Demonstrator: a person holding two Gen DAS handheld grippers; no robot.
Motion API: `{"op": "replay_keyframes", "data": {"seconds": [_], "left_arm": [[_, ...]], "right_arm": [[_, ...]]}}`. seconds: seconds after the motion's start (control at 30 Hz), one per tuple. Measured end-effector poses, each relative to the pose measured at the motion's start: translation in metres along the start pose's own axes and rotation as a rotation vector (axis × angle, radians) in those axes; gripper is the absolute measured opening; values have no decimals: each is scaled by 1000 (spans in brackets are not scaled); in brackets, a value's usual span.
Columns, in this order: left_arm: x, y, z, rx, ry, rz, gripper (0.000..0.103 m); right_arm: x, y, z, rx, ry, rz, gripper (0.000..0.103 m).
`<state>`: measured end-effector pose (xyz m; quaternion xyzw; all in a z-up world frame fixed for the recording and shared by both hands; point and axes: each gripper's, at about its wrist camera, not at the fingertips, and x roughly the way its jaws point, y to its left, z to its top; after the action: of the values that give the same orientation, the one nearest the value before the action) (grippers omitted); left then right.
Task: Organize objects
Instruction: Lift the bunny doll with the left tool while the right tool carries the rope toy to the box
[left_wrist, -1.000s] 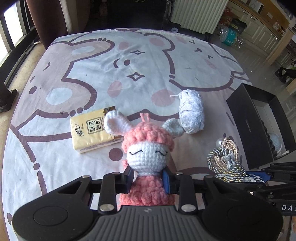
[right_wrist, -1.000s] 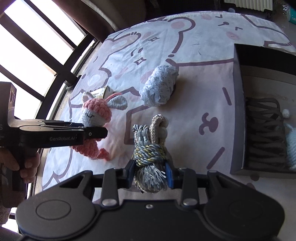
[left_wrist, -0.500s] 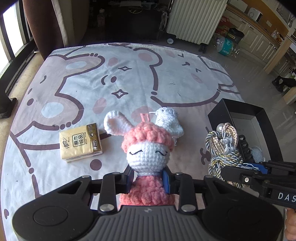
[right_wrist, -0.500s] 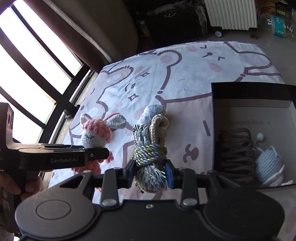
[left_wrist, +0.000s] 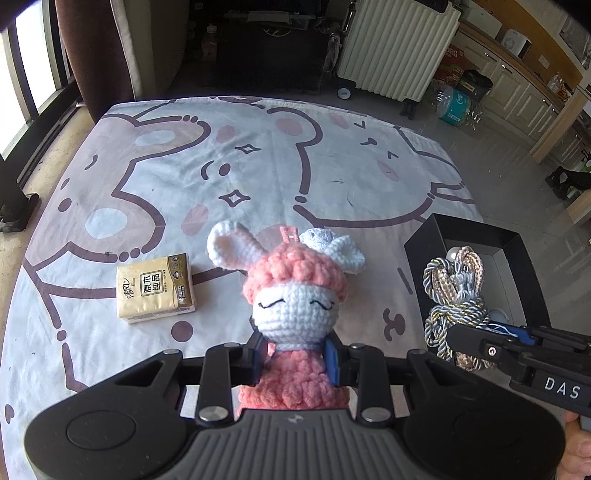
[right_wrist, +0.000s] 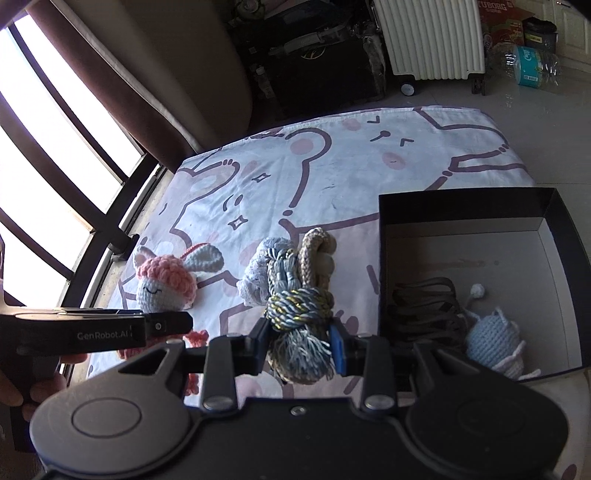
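Between my left gripper's (left_wrist: 295, 356) pads sits the clamped crochet bunny (left_wrist: 295, 295), with the tissue pack (left_wrist: 155, 286) at ten o'clock, while my right gripper (right_wrist: 299, 347) (its neighbour reads "GenRobot.AI") pinches the cord bundle (right_wrist: 295, 295), and only its camera shows inside the black box (right_wrist: 461, 210).

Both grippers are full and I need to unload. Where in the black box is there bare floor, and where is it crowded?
The black box has bare floor along its far wall and far half. Its near half is crowded: a dark cord bundle on the left and a pale blue knitted toy on the right. Outside, the sheet beyond the tissue pack lies bare.
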<state>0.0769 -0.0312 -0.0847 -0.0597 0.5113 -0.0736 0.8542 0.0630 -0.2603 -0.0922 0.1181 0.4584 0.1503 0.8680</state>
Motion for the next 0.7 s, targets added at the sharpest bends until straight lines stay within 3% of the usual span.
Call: {"op": "replay_keyframes", "data": {"seconds": [0.33,0.7], "left_arm": [[-6,-3,7,-35,-11,-35,34],[-23,-37,34,-12,-86,-96,34]], "right_arm": [[-12,-6,3,-5,-37,-22,35],[-48,-31,20,-15,-123,-92,35]]}}
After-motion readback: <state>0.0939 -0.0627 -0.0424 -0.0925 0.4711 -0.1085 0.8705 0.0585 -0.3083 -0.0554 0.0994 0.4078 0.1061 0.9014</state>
